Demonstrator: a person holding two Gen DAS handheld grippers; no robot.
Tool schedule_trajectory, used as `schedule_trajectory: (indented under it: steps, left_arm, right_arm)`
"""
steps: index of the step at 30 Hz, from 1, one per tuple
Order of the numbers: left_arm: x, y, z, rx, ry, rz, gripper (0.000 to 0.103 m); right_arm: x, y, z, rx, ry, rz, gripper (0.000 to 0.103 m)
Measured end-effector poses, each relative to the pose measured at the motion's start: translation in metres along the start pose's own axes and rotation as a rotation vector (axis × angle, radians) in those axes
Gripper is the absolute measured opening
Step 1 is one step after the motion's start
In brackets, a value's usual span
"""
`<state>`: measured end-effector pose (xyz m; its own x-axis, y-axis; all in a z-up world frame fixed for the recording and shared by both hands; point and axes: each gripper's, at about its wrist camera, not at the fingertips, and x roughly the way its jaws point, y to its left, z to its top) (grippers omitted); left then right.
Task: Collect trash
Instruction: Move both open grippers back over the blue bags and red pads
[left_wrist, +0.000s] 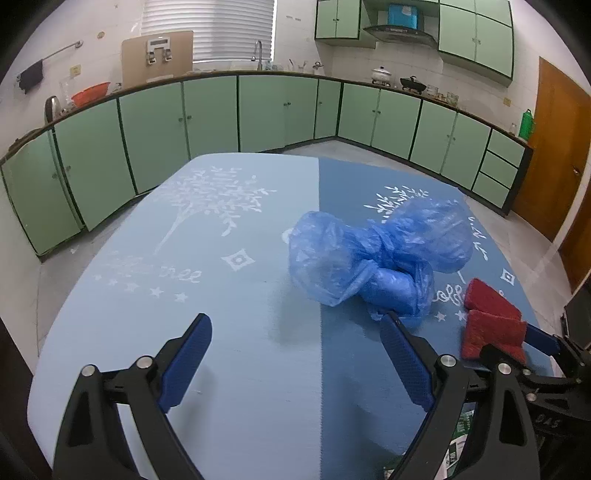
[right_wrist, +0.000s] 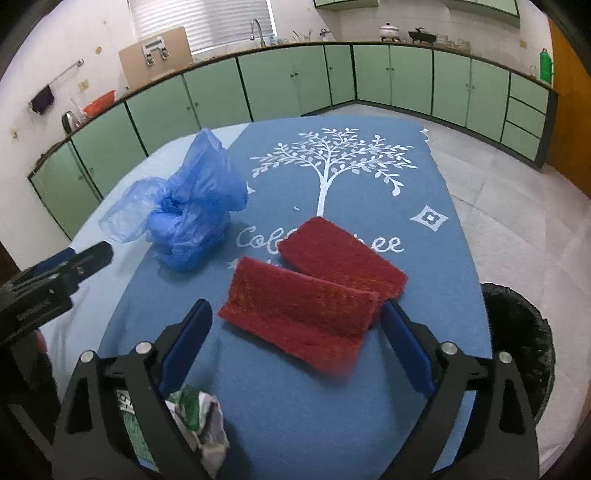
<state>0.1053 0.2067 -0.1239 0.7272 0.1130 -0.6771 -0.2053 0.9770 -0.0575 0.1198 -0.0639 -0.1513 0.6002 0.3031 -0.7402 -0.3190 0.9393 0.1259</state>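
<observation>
Blue bag (right_wrist: 188, 206) looking like thin, crinkled, half-clear plastic film; red pads (right_wrist: 314, 295) showing a coarse, fibrous, matt scrub weave; tabletop (right_wrist: 332, 406) wearing a matt, felt-like blue cloth; fingers (right_wrist: 186, 343) carrying ribbed blue rubbery pads on black plastic; crumpled printed paper (right_wrist: 207, 428) lying creased, slightly glossy

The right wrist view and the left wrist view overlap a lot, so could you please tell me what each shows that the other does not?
Only the right wrist view shows the black trash bin beside the table and the crumpled green-and-white wrapper near its tool, which is open around the nearer red pad.

Only the left wrist view shows the range hood and upper cabinets.

Both show the blue plastic bag, both red pads and the blue tablecloth.
</observation>
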Motion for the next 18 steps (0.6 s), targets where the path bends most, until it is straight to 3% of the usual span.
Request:
schedule_trajectory:
  steps: [11, 16, 18]
  left_arm:
    - [0.003, 0.009, -0.001, -0.022, 0.005, -0.008, 0.09]
    - [0.004, 0.011, -0.002, -0.023, 0.007, -0.013, 0.09]
    - [0.004, 0.01, -0.002, -0.022, 0.008, -0.013, 0.09]
  right_arm:
    - [0.01, 0.013, 0.001, -0.015, 0.024, -0.113, 0.093]
    - [0.005, 0.007, -0.001, 0.008, 0.007, -0.105, 0.084]
    - [0.002, 0.004, -0.001, 0.015, 0.0, -0.105, 0.075]
